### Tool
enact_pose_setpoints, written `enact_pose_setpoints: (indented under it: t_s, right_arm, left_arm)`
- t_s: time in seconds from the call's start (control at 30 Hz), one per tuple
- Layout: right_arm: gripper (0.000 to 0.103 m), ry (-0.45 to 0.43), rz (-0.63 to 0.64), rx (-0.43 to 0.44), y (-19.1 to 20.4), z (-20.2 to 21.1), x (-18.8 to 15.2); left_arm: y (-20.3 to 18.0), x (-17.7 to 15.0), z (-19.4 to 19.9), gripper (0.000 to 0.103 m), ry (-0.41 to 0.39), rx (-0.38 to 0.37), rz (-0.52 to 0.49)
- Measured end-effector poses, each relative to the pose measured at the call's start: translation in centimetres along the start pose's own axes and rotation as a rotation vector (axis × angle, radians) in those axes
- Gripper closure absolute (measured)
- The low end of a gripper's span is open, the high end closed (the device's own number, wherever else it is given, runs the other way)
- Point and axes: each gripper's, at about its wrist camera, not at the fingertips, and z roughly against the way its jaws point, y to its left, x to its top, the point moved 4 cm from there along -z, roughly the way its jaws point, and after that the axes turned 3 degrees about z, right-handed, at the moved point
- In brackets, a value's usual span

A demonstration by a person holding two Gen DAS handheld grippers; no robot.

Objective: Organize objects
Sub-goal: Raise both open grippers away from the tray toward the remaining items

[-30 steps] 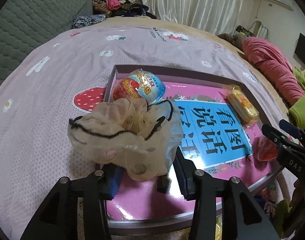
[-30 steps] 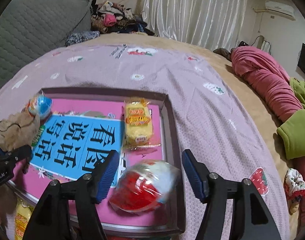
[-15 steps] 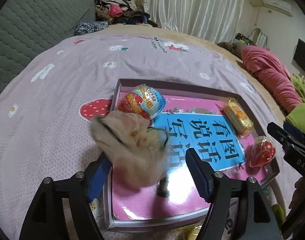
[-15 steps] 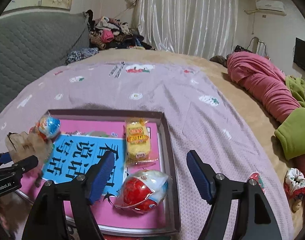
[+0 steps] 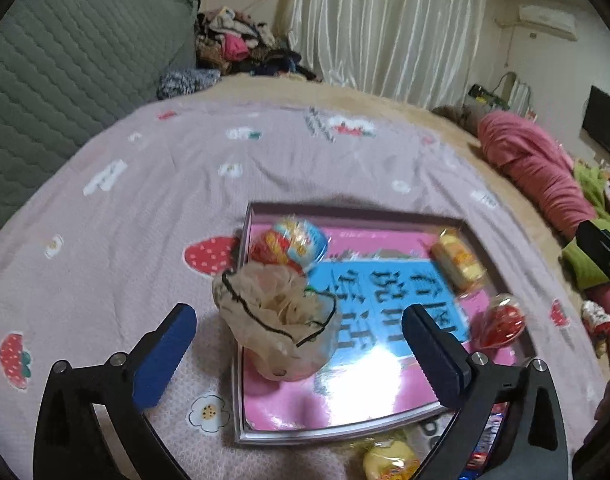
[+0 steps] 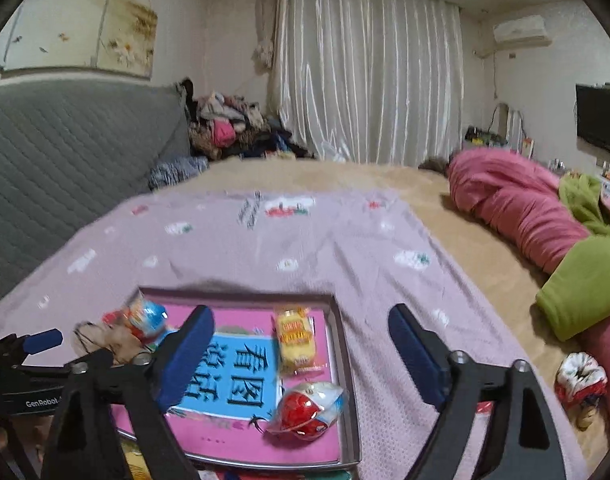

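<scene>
A soft lilac bedspread (image 5: 153, 208) with strawberry prints carries a shallow rectangular tray (image 5: 237, 360) with a glossy pink bottom. A crumpled beige mesh pouch (image 5: 277, 320) sits at its left edge, a foil egg (image 6: 309, 410) near its right front corner. The left gripper (image 5: 301, 344) and right gripper (image 6: 301, 352) have just been opening; both are released, gripping nothing.

red egg toy (image 6: 307, 410) in tray (image 6: 347, 364), perhaps wrapped
</scene>
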Motion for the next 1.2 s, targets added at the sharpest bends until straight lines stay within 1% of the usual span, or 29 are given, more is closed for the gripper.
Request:
enact_pose_setpoints:
  t_s: [0.07, 0.17, 0.27, 0.4, 0.47, 0.5, 0.63, 0.77, 0.83, 0.87, 0.97, 1.1, 1.2]
  right_arm:
    - [0.007, -0.042, 0.012, -0.019, 0.2, 1.5, 0.7]
    - [0.006, -0.09, 0.031, -0.032, 0.6, 3.6, 1.5]
    - [0.006, -0.126, 0.045, -0.027, 1.3, 5.4, 2.2]
    - [0.004, -0.17, 0.063, -0.03, 1.9, 8.1, 3.0]
    - [0.001, -0.205, 0.066, -0.018, 2.1, 9.7, 3.7]
    - [0.001, -0.212, 0.069, -0.013, 2.3, 10.4, 4.0]
    - [0.001, -0.206, 0.096, -0.008, 2.1, 13.2, 4.2]
    - [0.001, -0.159, 0.179, -0.029, 1.5, 16.0, 3.6]
    - [0.001, -0.151, 0.202, -0.026, 1.4, 17.2, 3.5]
    - [0.001, -0.145, 0.208, -0.016, 1.2, 17.9, 3.5]
    - [0.001, -0.132, 0.209, 0.021, 0.6, 20.2, 3.9]
    - [0.001, -0.117, 0.2, 0.065, -0.3, 22.6, 3.7]
    - [0.001, -0.108, 0.209, 0.081, -0.7, 23.7, 2.8]
  left_arm:
    - [-0.1, 0.4, 1.3, 0.0, -0.02, -0.016, 0.0]
    - [-0.1, 0.8, 3.2, 0.0, -0.052, -0.053, 0.025]
    - [-0.2, 1.3, 5.2, 0.0, -0.101, -0.052, 0.016]
    - [0.0, 1.9, 7.8, 0.0, -0.157, -0.076, 0.042]
    - [-0.1, 2.2, 9.2, 0.0, -0.187, -0.059, 0.047]
    - [-0.2, 2.2, 9.9, 0.0, -0.201, -0.049, 0.04]
    - [-1.3, 1.6, 12.7, 0.0, -0.241, -0.031, 0.012]
    - [-2.9, 0.2, 15.2, 0.0, -0.244, -0.021, -0.016]
    - [-3.6, -0.3, 16.3, 0.0, -0.244, -0.012, -0.029]
    - [-4.0, -0.5, 17.1, 0.0, -0.228, -0.008, -0.037]
    - [-4.8, -0.3, 19.4, 0.0, -0.223, -0.016, -0.036]
    - [-5.5, -0.2, 22.9, 0.0, -0.247, -0.005, -0.042]
    - [-6.1, -1.0, 24.6, 0.0, -0.23, 0.034, -0.068]
